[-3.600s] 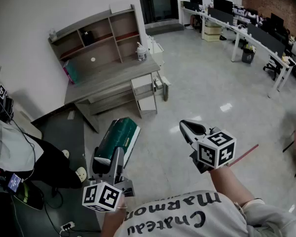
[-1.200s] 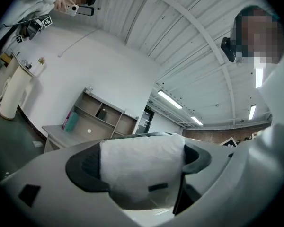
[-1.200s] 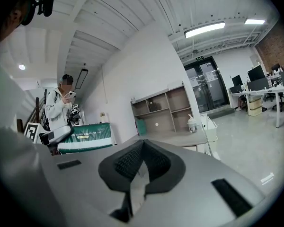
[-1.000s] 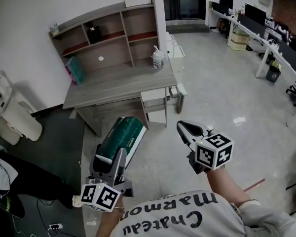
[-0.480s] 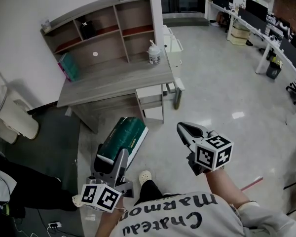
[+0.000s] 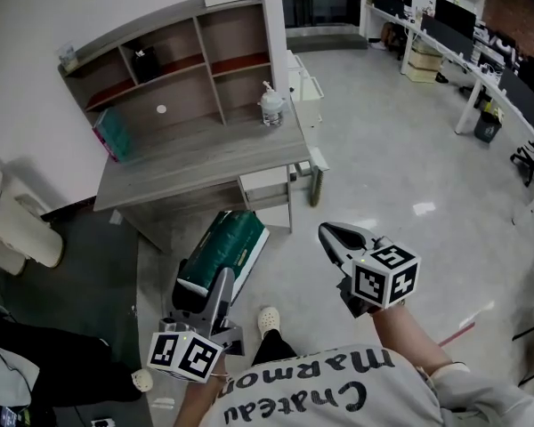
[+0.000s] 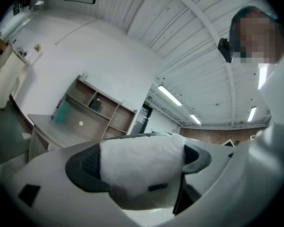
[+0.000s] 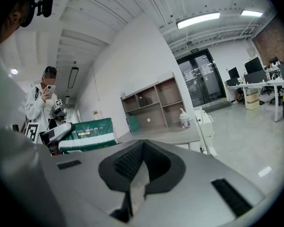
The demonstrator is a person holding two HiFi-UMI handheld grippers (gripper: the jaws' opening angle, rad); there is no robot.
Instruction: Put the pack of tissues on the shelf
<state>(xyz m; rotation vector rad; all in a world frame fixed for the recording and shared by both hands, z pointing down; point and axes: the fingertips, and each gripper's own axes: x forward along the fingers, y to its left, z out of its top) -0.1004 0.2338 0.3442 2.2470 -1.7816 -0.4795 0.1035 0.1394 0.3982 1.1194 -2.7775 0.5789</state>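
The left gripper (image 6: 198,290) had its jaws clamped on the end of the green plastic-wrapped pack of tissues (image 6: 222,245), held above the floor short of the grey desk's (image 6: 205,163) front edge. The right gripper (image 6: 335,236) was closed and empty. Advised: carry the pack level, clear the desk edge, and enter an open bay of the wooden shelf unit (image 6: 173,56) squarely.
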